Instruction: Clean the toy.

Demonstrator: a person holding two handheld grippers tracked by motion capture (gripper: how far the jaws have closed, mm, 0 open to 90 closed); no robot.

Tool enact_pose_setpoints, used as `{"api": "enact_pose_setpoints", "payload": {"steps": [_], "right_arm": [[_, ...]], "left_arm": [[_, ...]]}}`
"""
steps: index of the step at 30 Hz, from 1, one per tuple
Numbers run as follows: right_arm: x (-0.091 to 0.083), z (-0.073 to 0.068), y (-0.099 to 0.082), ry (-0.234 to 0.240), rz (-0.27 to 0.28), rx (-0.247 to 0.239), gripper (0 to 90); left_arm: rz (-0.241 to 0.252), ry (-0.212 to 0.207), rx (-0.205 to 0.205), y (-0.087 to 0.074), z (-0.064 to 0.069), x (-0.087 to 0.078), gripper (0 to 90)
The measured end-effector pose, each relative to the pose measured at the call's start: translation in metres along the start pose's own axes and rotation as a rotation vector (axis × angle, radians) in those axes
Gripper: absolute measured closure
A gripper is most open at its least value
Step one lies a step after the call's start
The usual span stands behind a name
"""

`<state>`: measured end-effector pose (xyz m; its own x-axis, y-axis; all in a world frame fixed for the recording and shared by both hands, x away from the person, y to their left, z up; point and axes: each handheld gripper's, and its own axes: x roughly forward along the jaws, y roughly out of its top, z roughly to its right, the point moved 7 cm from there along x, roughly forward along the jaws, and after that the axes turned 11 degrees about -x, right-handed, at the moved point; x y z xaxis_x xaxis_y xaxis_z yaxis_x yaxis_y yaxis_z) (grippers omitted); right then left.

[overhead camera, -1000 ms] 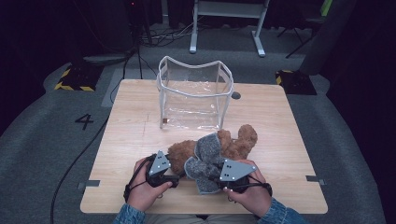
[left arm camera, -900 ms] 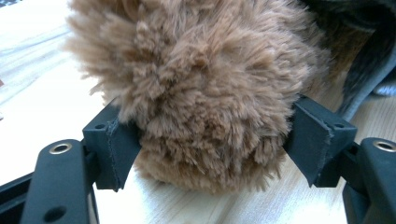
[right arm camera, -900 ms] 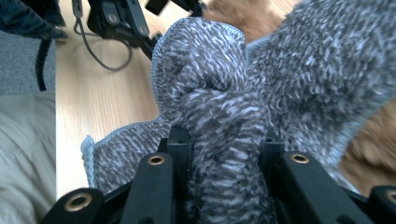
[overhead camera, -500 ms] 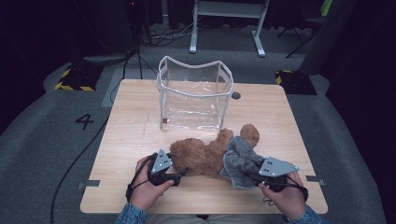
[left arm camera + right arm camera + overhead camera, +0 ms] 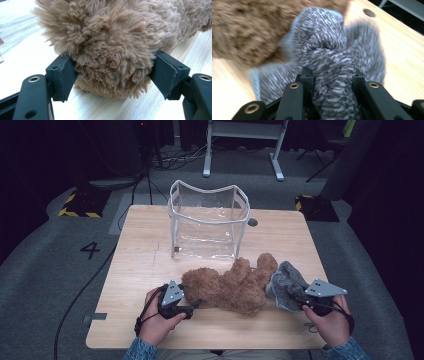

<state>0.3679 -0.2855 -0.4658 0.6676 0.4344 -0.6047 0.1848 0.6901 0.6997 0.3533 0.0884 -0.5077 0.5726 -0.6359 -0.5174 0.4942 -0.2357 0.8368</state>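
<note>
Dark floor and cables surround the pale wooden table [image 5: 135,255], with a painted number four on the grey carpet off to the left. Toward the back of the table stands a clear plastic bag [image 5: 209,227] with white trim, upright and open at the top. At the near left edge, the person's left hand [image 5: 157,322] holds the left hand-held gripper [image 5: 196,305], whose jaws are spread fairly wide around one end of a brown teddy bear [image 5: 231,287]; in the left gripper view the pads [image 5: 65,75] press into the fur on both sides, so the toy is held, resting on the wood. The bear lies across the middle of the near half, just in front of the bag but apart from it. Right of the bear, just beside its raised limb, is a bunched grey knitted cloth [image 5: 287,285]. The right hand-held gripper [image 5: 300,299] clamps a twisted fold of that cloth between narrowly set jaws, as the right gripper view shows, with the right hand [image 5: 327,322] near the table's right corner.
</note>
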Motion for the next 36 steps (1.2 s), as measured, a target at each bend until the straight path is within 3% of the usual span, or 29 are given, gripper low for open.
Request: {"api": "enact_pose_setpoints", "payload": {"steps": [8, 12, 15, 20, 28, 36], "right_arm": [[-0.015, 0.009, -0.012, -0.031, -0.011, 0.029, 62.6], [-0.013, 0.004, -0.009, -0.007, 0.004, 0.045, 45.2], [-0.009, 0.001, -0.002, -0.014, 0.027, 0.009, 31.4], [-0.011, -0.009, 0.008, -0.007, 0.068, -0.021, 26.0], [-0.009, -0.044, 0.026, 0.101, 0.117, -0.066, 28.4], [0.011, -0.074, 0.032, 0.196, 0.105, -0.089, 30.2]], "left_arm": [[-0.005, 0.006, 0.0, 0.0, 0.0, 0.0, 26.4], [-0.002, 0.005, 0.001, 0.0, 0.001, 0.0, 26.5], [-0.001, 0.006, 0.003, 0.001, 0.0, 0.0, 26.6], [-0.005, 0.003, -0.002, 0.0, 0.001, 0.0, 27.8], [-0.004, 0.007, -0.002, 0.001, 0.0, 0.0, 28.0], [-0.004, 0.006, -0.003, 0.0, 0.0, -0.001, 28.1]]}}
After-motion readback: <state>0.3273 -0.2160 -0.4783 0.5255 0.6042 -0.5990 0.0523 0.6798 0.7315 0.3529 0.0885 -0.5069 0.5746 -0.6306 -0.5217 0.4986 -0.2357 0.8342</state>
